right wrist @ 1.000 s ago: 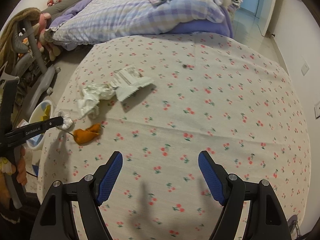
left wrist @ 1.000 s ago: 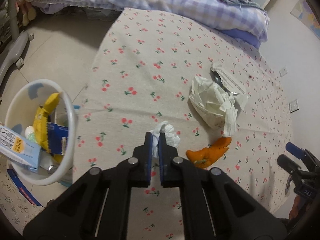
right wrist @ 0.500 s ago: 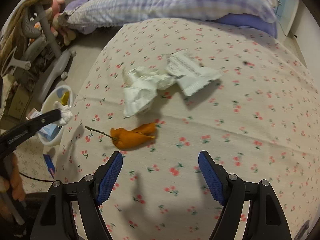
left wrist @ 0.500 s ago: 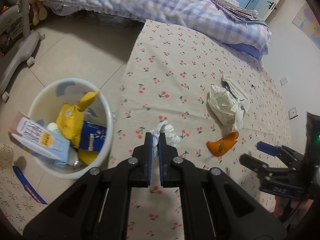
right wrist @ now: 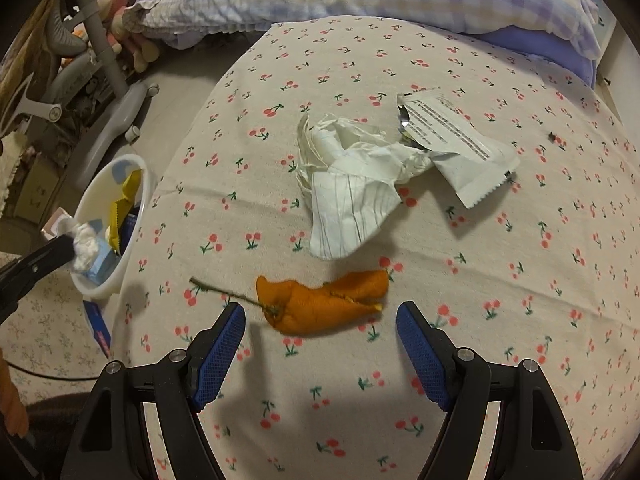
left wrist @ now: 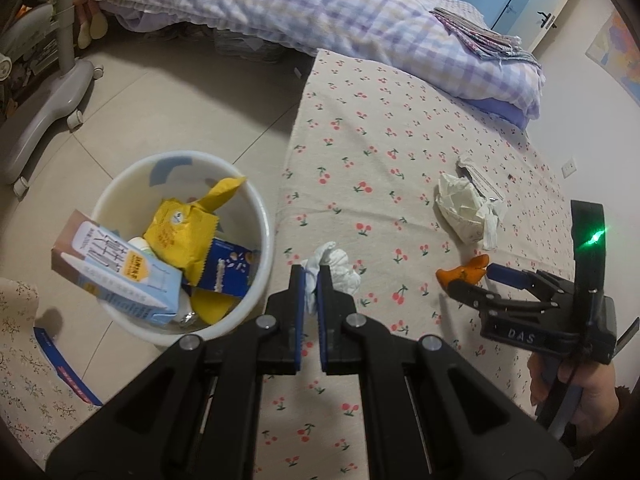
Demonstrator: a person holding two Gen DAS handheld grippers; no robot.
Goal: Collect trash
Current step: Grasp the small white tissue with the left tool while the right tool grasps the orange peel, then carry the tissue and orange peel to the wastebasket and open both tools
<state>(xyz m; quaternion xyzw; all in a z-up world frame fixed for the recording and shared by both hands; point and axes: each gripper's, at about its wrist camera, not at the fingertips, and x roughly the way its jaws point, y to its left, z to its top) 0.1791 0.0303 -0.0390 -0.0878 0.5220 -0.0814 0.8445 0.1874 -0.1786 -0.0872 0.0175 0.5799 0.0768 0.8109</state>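
Carried tissue (left wrist: 334,270), clamped in left gripper (left wrist: 311,285), toward bin (left wrist: 264,216) past mat edge (left wrist: 292,152); lowered right gripper (right wrist: 320,334), jaws apart, over orange peel (right wrist: 324,300).

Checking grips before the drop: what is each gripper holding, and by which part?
Left gripper pinches the crumpled white tissue by its near edge. Right gripper holds nothing, open over the orange peel.

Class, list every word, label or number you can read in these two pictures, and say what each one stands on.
"DAS": on the right gripper body.
Milk carton in the bin: print too small to read.
White wrapper on the cloth: lines of print, blurred.
Yellow packet and blue packet: unreadable.
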